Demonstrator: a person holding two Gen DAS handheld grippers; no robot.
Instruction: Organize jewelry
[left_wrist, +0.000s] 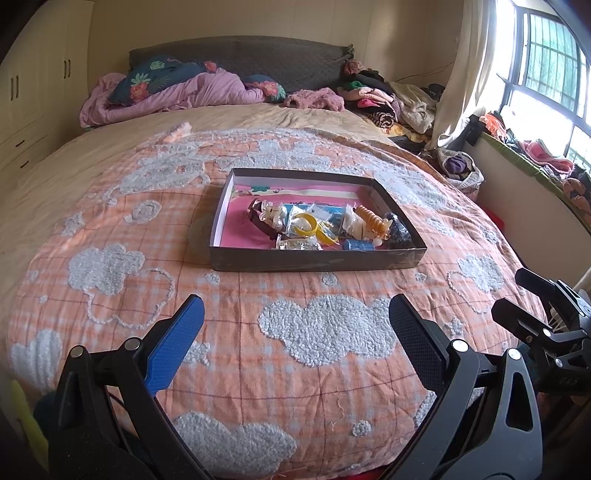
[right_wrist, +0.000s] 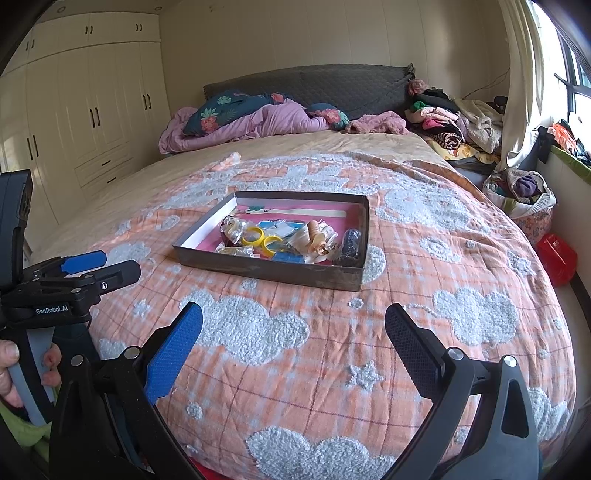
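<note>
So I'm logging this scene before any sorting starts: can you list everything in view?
box: one, dark, middle of the bed
jewelry: a heap, mixed colours, some in clear bags, in the box
yellow bangles: two, in the box
blanket: one, orange with pale clouds, under the box
pillows: two, dark floral, at the headboard
clothes: a pile, mixed, bed's far right corner
wardrobe: cream, left wall
red bag: one, floor at right
left gripper: open, empty
right gripper: open, empty
hand: on the left gripper's handle
</note>
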